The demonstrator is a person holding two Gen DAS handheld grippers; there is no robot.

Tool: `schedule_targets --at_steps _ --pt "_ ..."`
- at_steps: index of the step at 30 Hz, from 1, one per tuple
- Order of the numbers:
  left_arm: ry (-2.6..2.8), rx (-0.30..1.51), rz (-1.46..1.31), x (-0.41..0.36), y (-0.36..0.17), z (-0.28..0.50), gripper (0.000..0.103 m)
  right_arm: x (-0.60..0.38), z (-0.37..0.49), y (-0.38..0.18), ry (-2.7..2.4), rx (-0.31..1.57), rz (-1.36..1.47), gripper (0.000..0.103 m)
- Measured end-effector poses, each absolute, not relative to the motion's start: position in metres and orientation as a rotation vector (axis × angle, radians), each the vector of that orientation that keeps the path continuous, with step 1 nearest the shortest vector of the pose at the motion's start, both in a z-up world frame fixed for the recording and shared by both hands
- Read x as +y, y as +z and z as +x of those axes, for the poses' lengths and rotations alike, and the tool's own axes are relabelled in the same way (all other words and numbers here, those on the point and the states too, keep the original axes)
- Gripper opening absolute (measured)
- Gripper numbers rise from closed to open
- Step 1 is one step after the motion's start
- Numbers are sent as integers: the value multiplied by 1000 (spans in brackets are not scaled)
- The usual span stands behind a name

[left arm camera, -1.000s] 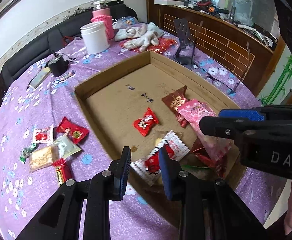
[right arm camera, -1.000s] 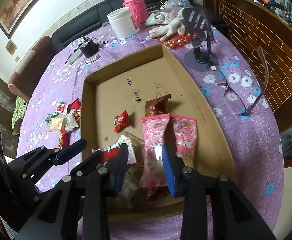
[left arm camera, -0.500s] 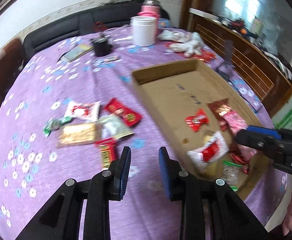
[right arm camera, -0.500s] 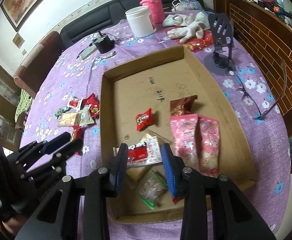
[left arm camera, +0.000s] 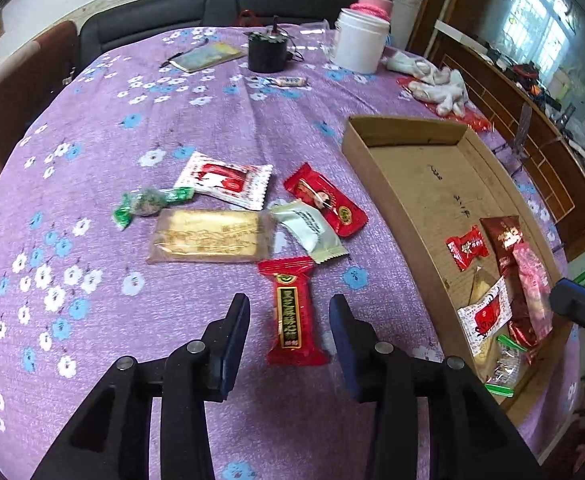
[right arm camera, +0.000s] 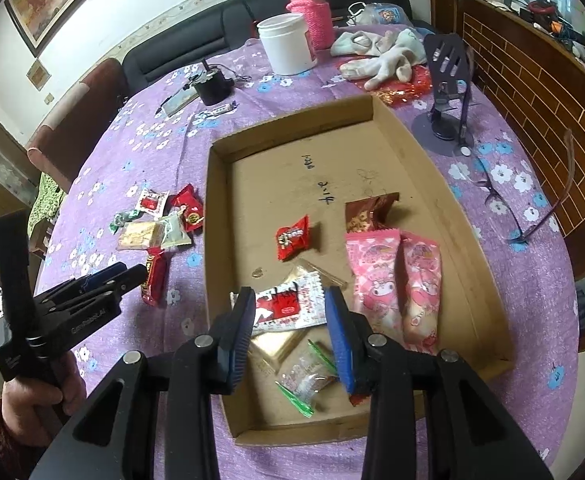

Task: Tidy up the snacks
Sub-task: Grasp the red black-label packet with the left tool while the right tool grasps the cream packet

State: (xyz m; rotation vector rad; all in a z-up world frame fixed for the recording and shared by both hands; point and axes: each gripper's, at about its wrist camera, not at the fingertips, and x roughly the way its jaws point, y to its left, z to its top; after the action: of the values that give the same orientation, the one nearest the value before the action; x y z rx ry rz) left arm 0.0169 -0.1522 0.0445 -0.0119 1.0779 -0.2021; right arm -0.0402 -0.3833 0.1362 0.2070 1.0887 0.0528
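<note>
My left gripper (left arm camera: 288, 336) hangs over the purple tablecloth (left arm camera: 196, 120), and its jaws are opening. Between them I see a long red snack bar (left arm camera: 292, 312) that lies flat on the cloth; the pads do not press it. Just beyond it lies a small group of loose snacks: a pale green packet (left arm camera: 312, 230), a red packet (left arm camera: 326, 200), a flat golden biscuit pack (left arm camera: 210, 236), a white and red packet (left arm camera: 226, 180) and a green wrapped candy (left arm camera: 146, 204).

My right gripper (right arm camera: 288, 332) hangs over the near part of the cardboard box (right arm camera: 468, 248), its jaws apart and empty. Under it lies a white and red sachet (right arm camera: 292, 306). Two pink packets (right arm camera: 396, 280) lie to the right in the box, and a small red candy (right arm camera: 292, 236) lies farther in.
</note>
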Motion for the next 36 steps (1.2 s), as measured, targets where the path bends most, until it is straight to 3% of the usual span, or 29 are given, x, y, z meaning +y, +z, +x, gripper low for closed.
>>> schedule_targets --at_steps 7,10,24,36 --pt "-151 1103 31 -156 24 29 41 -396 -47 136 23 1085 219 35" --pt "-142 1084 52 -152 22 28 21 -397 -47 137 22 1081 220 35" --pt "-71 1081 37 -92 21 -3 20 -321 -19 148 242 1088 145 35" --pt "-86 1071 53 -60 20 -18 20 -235 47 106 310 1203 67 35"
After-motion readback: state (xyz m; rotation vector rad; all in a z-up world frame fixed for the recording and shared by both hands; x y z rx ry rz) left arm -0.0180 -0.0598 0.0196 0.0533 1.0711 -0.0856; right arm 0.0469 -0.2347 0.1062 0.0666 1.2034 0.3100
